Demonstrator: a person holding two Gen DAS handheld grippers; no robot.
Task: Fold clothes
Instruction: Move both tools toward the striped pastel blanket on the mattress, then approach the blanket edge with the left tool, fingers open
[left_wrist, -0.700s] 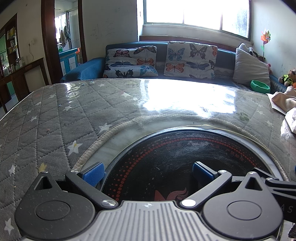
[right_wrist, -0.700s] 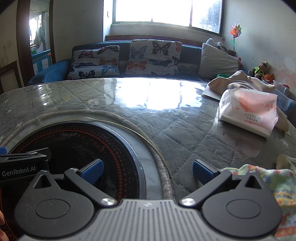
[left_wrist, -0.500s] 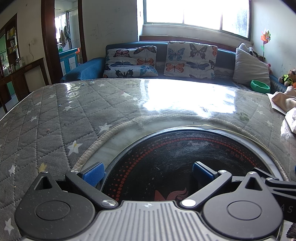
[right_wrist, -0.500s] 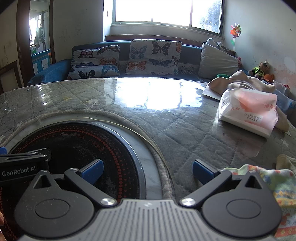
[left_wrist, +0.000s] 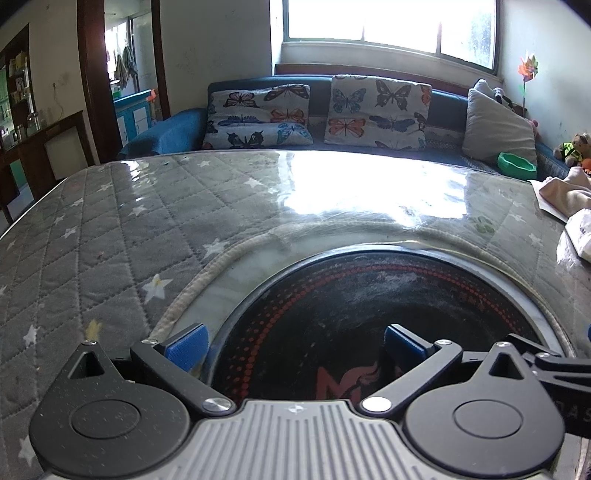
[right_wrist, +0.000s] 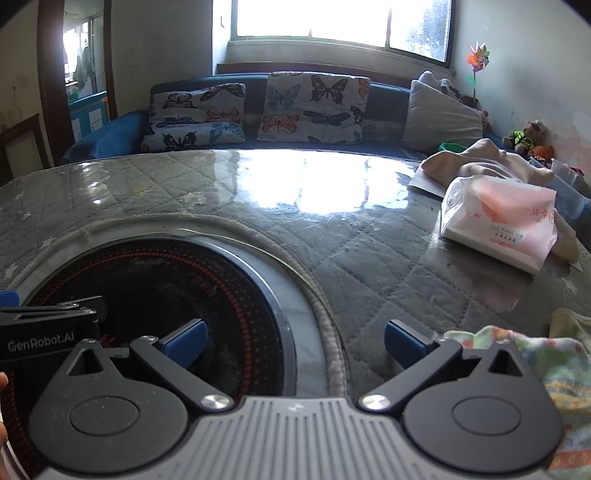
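My left gripper (left_wrist: 293, 345) is open and empty, low over the black round cooktop (left_wrist: 369, 295) set in the table. My right gripper (right_wrist: 293, 341) is open and empty, over the cooktop's right rim (right_wrist: 291, 325). A colourful patterned garment (right_wrist: 554, 369) lies crumpled at the near right, just right of my right gripper, partly hidden by it. A beige garment (right_wrist: 491, 162) lies at the far right of the table; it also shows in the left wrist view (left_wrist: 565, 192). The left gripper's side (right_wrist: 48, 328) shows at the left of the right wrist view.
The table has a grey quilted star cover (left_wrist: 110, 240) under clear plastic. A pink and white tissue pack (right_wrist: 498, 221) lies at the right. A blue sofa with butterfly cushions (left_wrist: 369, 107) stands behind the table. A green bowl (left_wrist: 517, 166) sits on the sofa.
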